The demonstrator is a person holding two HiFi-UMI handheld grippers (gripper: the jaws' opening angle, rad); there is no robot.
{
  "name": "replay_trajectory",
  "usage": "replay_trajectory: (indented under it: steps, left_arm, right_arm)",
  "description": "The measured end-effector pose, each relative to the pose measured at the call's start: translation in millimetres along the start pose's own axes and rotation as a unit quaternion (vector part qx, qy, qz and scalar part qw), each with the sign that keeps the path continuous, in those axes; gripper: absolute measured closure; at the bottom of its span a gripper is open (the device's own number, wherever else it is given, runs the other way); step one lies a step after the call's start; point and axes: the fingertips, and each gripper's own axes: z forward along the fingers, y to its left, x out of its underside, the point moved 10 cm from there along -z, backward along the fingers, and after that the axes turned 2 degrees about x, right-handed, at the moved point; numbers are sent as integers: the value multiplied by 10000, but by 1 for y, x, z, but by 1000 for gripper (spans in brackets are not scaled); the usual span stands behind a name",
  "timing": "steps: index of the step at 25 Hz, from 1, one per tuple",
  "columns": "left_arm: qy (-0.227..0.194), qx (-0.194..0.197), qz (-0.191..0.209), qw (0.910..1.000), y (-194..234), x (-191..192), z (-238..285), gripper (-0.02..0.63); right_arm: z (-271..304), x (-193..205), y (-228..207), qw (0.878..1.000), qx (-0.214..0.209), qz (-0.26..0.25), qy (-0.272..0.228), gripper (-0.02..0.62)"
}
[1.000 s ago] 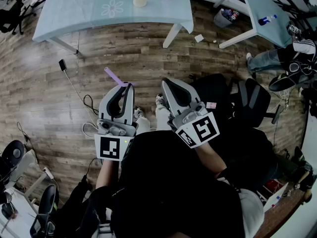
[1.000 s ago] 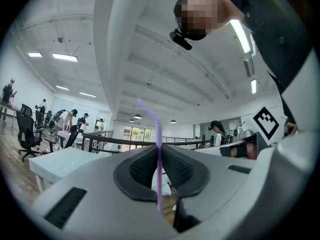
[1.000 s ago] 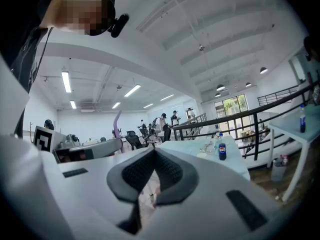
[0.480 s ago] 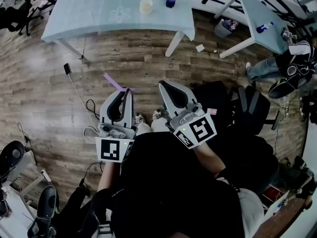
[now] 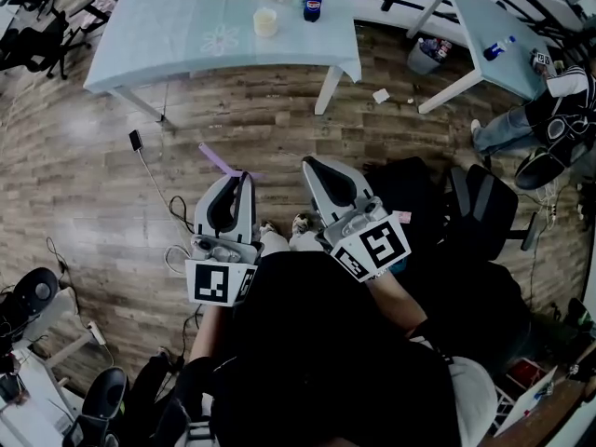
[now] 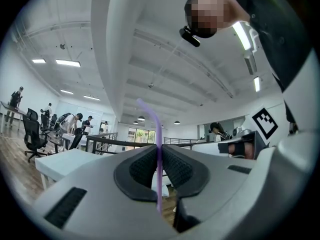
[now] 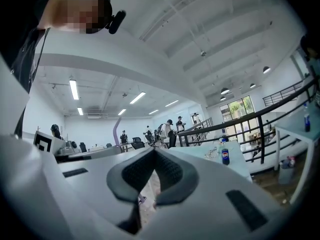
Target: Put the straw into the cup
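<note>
Table (image 5: pixel 158 35) with cup (image 5: pixel 265 21) lower in head view than second ago; person nearing it; left gripper (image 5: pixel 244 176) clamps purple straw (image 5: pixel 219 159); right gripper (image 5: pixel 311 164) closed, empty; cup well apart from straw, insertion not yet begun

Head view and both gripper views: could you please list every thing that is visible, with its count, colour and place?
table: one, light blue, top of the head view
cup: one, cream, on that table
bottle: one, dark with a blue label, on the table, right of the cup
second table: one, light blue, upper right
bags: at least two, black, on the floor at right
floor: brown wood planks
straw: one, purple, held in the left gripper
left gripper: one, grey-white, shut on the straw
right gripper: one, grey-white, shut, nothing in it
</note>
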Motion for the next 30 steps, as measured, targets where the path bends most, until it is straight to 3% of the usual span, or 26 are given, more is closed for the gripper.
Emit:
replay_trajectory:
  steps: [11,16,30]
  left_arm:
    - [-193,-88,-52,9998,-21,-1,17,566]
    - [-45,-178,8,9998,-6,6,29,566]
    - [-22,146,9,9999,66,11,114,566]
  right_arm:
    - [-13,-4,-24,9999,-118,12,-38,588]
    - [1,-8,-33,10000,-73,-29,-37,588]
    - [80,-14,-73,9996,259,-8,98,588]
